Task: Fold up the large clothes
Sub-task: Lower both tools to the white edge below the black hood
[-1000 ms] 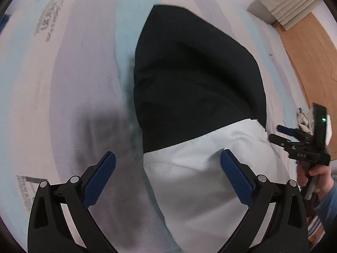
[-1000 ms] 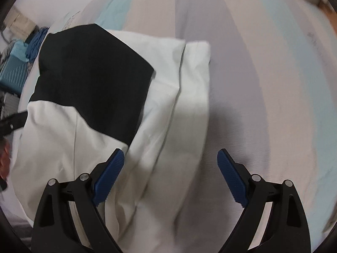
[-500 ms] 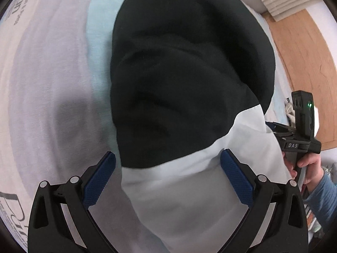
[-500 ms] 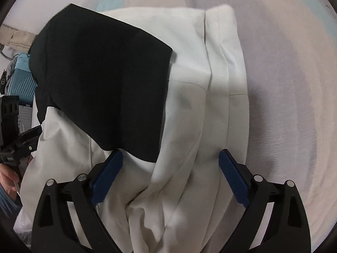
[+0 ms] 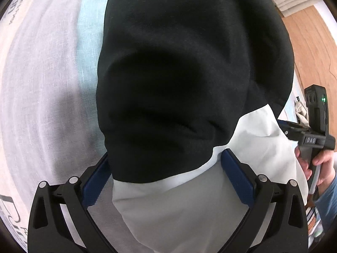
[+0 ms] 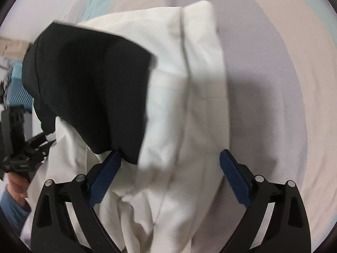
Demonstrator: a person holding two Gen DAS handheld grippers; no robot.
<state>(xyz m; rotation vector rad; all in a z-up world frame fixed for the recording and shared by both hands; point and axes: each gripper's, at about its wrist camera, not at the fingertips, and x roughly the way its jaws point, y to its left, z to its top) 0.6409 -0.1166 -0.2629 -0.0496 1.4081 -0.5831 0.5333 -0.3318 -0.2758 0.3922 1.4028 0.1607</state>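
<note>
1. Between the spread jaws of the left gripper [image 5: 165, 181] lies the black-and-white garment [image 5: 189, 84] on the striped bed sheet [image 5: 42, 73]; nothing is gripped.
2. Soft, light and floppy by the look of it, the garment should be pinched at a folded edge or corner.
3. Between the right gripper [image 6: 169, 171] jaws, also released, sits its bunched white part.
4. Both grippers point forward, low over the cloth.
</note>
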